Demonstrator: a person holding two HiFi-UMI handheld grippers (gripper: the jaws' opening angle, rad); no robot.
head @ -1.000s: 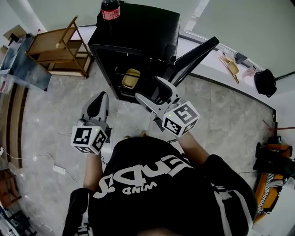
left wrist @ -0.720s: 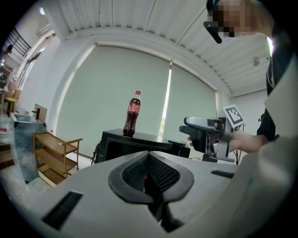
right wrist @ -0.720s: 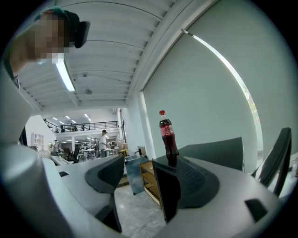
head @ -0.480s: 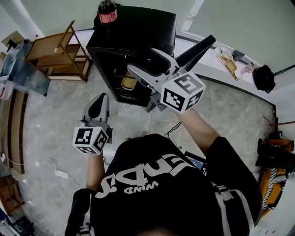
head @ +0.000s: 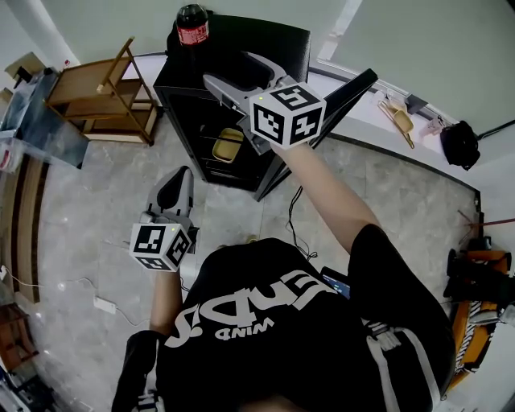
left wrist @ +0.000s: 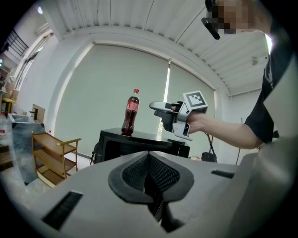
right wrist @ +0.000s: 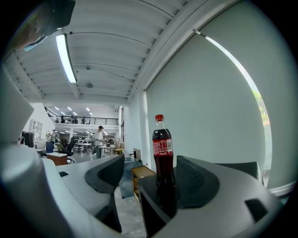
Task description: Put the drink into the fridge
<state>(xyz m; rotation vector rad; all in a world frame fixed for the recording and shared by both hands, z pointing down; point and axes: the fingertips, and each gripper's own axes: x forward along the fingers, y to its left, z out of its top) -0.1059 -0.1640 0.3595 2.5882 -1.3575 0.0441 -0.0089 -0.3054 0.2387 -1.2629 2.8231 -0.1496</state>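
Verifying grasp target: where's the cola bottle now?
Head view, top left: cola bottle stands upright on top of the black fridge, at its far-left corner, ahead of the open right gripper.

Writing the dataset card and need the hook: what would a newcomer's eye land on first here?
First, the red-capped cola bottle standing on a corner of the black fridge, whose door is swung open. Next, the right gripper held high and aimed at the bottle, jaws apart with nothing gripped. The left gripper hangs low over the floor, shut on nothing.
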